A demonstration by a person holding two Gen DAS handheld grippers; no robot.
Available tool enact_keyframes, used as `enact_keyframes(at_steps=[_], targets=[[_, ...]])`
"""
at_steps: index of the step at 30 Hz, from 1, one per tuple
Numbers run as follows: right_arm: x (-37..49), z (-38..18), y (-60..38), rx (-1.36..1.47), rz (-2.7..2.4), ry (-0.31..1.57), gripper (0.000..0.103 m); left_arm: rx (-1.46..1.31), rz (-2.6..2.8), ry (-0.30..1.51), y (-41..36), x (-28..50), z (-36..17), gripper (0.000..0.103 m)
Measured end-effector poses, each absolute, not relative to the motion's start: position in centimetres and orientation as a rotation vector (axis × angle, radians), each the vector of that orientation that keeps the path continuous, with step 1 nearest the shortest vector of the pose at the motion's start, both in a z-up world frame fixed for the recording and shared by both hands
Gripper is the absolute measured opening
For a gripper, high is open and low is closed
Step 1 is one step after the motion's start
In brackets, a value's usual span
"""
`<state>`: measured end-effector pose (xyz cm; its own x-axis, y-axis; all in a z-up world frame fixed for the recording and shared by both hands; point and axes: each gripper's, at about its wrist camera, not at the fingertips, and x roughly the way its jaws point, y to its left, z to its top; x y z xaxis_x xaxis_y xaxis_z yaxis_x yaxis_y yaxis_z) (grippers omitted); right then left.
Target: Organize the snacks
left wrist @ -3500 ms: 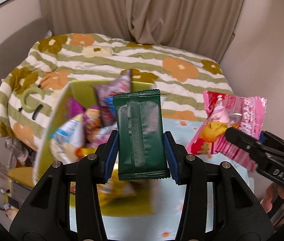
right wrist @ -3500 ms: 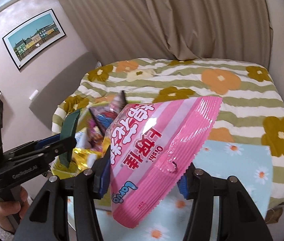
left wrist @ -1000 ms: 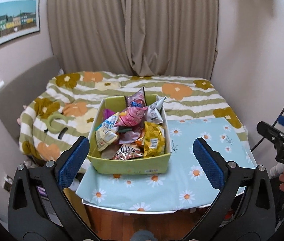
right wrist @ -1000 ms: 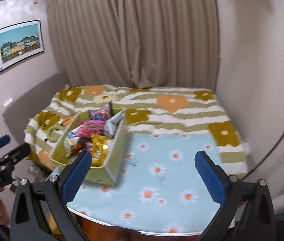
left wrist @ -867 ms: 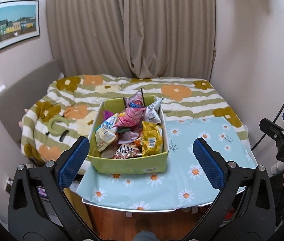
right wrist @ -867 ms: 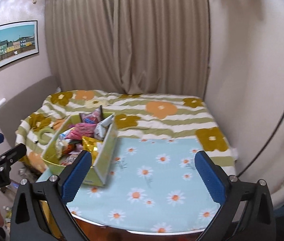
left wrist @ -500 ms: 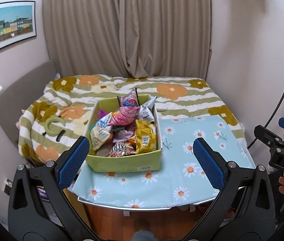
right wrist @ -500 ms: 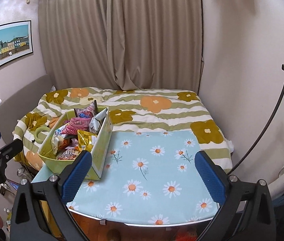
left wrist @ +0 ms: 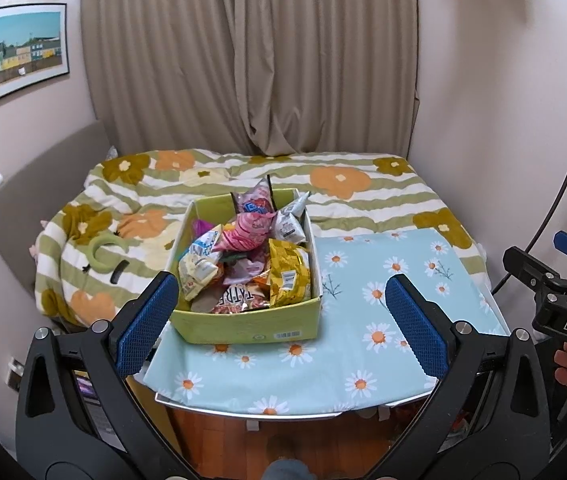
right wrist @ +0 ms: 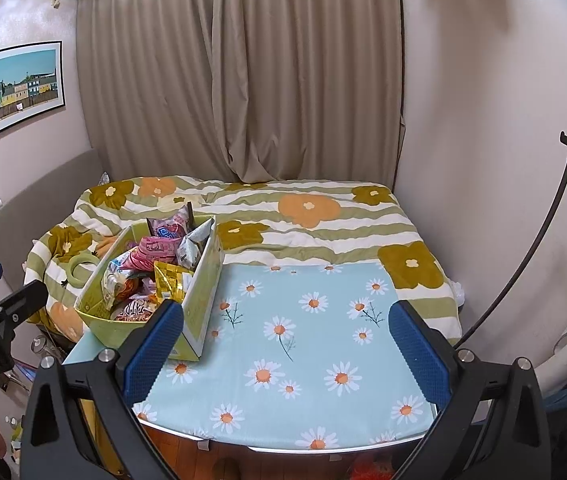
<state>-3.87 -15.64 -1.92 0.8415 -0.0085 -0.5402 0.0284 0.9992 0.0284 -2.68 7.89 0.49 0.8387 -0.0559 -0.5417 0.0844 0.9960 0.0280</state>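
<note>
A yellow-green box [left wrist: 243, 326] [right wrist: 199, 300] stands on the left part of a small table with a daisy-print cloth [left wrist: 383, 364] [right wrist: 303, 344]. It is heaped with several snack packets, among them a pink bag [left wrist: 249, 232] [right wrist: 155, 249] and a gold one [left wrist: 287, 272] [right wrist: 169, 280]. My left gripper [left wrist: 281, 328] is open and empty, held back from the table's front edge. My right gripper [right wrist: 287, 350] is likewise open and empty, over the table's near edge. Each gripper shows at the side of the other's view.
A bed with a flowered, striped quilt [left wrist: 323, 184] lies behind the table. Beige curtains [right wrist: 243, 72] hang at the back, walls close in on both sides. A black stand pole [right wrist: 539, 240] leans at the right. Wooden floor [left wrist: 283, 432] shows below the table.
Earlier my left gripper held a dark green packet and my right a pink bag; both let go. Both grippers have drawn back from the box, which now holds the snacks.
</note>
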Motion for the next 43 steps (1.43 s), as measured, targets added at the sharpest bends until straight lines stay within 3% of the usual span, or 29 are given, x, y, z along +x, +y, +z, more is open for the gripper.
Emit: enact_keyframes(at_steps=[43], targets=[[-3.6, -1.9, -16.8, 0.045, -0.024, 0.559, 0.102, 0.044, -0.088, 0.569, 8.3, -2.5, 0.5, 0.103]])
